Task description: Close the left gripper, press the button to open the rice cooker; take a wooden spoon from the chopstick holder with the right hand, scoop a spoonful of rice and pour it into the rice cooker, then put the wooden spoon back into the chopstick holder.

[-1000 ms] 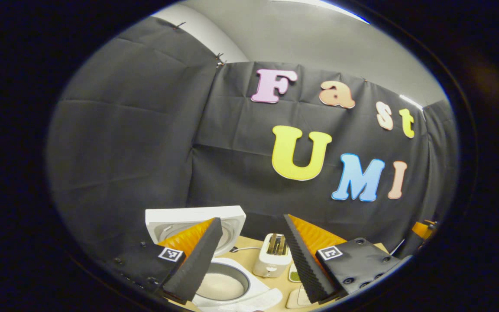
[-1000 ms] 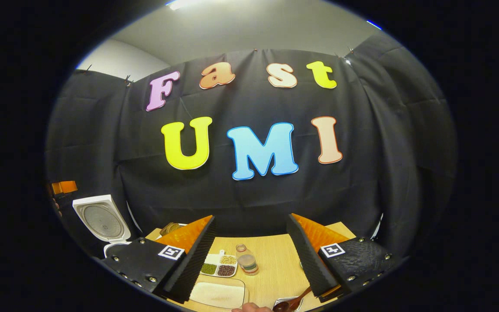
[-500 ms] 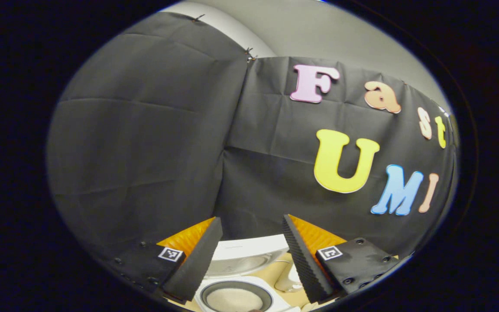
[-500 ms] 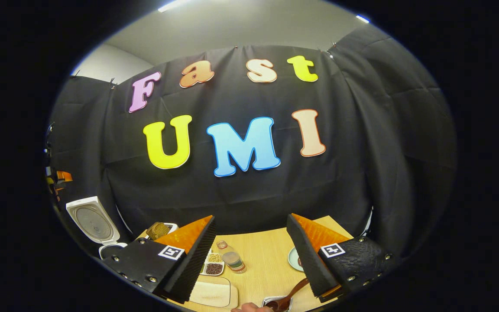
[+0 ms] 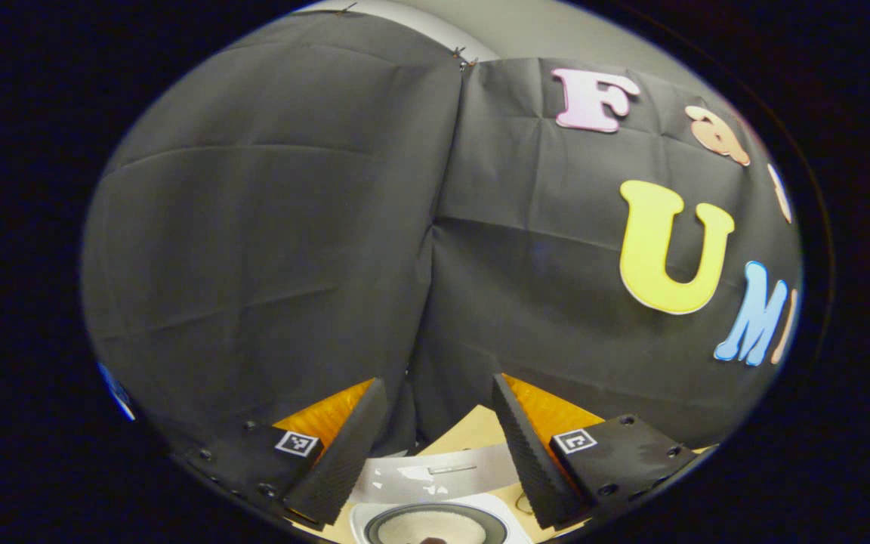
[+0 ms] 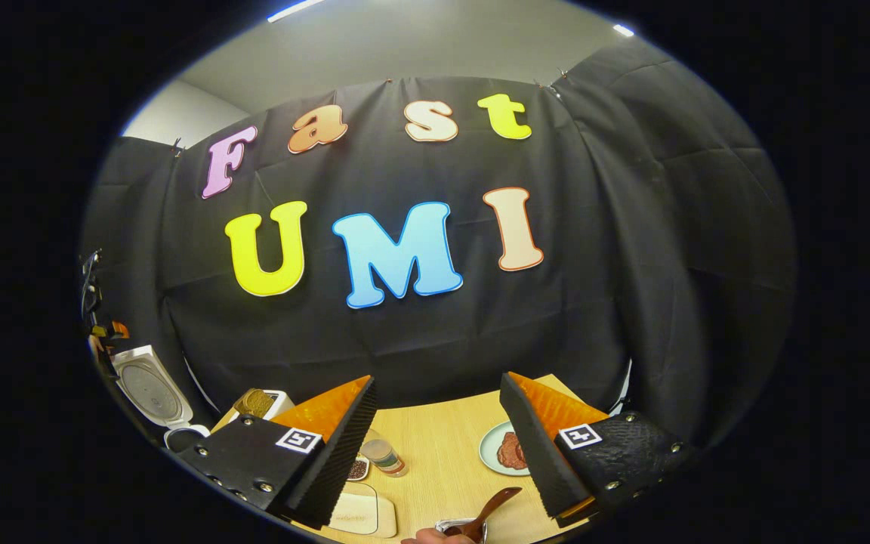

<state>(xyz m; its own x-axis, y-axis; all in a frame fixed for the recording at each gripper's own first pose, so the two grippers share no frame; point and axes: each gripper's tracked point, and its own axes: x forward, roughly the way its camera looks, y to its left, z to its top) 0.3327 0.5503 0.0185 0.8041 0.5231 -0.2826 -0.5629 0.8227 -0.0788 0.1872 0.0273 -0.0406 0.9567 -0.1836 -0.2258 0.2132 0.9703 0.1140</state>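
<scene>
Your left gripper (image 5: pixel 435 446) has its fingers apart, holding nothing, hovering over the open rice cooker (image 5: pixel 435 525); the inner pot shows rice. Your right gripper (image 6: pixel 439 446) is also spread and empty above the wooden table (image 6: pixel 442 453). The wooden spoon (image 6: pixel 489 510) sits in the chopstick holder (image 6: pixel 456 525) at the bottom edge, just below the fingers.
</scene>
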